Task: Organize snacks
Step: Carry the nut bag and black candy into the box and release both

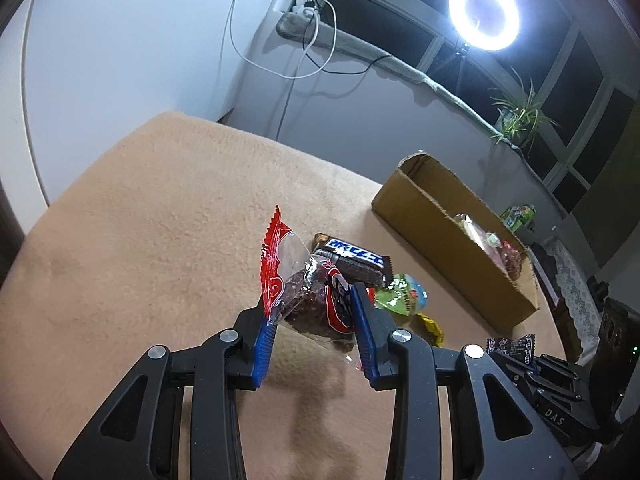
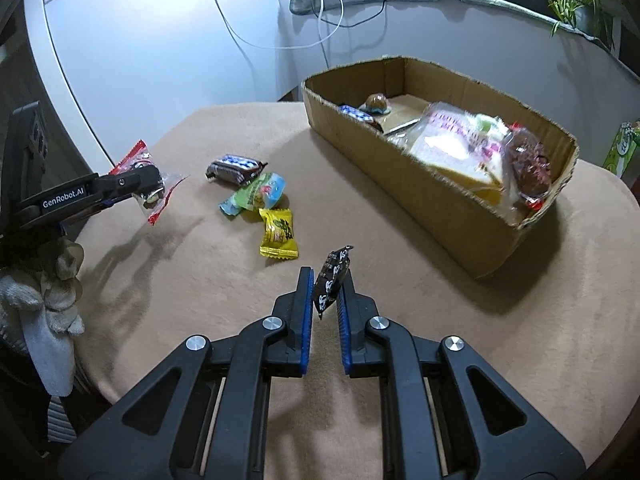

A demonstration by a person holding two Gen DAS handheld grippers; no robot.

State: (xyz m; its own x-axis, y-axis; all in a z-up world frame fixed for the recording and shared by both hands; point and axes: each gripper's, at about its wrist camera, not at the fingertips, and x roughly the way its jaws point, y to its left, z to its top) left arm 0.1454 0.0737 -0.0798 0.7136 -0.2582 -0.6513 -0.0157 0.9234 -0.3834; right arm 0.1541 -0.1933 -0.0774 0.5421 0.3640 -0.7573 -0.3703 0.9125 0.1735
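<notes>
Left gripper (image 1: 316,320): jaws clenched on a red-and-clear packet (image 1: 308,292), held clear of the tabletop (image 2: 400,340).
Right gripper (image 2: 325,292): jaws clamped on a small black wrapper (image 2: 332,280), gripped by its lower part only.
Cardboard box (image 2: 460,200): partly filled.
Loose snacks: chocolate bar (image 2: 236,170), green packet (image 2: 256,194), yellow packet (image 2: 278,234), grouped left of the box.
Risk: slick wrappers may be lost in transit; the black wrapper's shallow grip is judged the weaker.

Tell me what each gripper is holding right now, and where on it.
Left gripper clamps the red-and-clear snack packet across its filled lower body. Right gripper pinches the small black candy wrapper by its lower half.
</notes>
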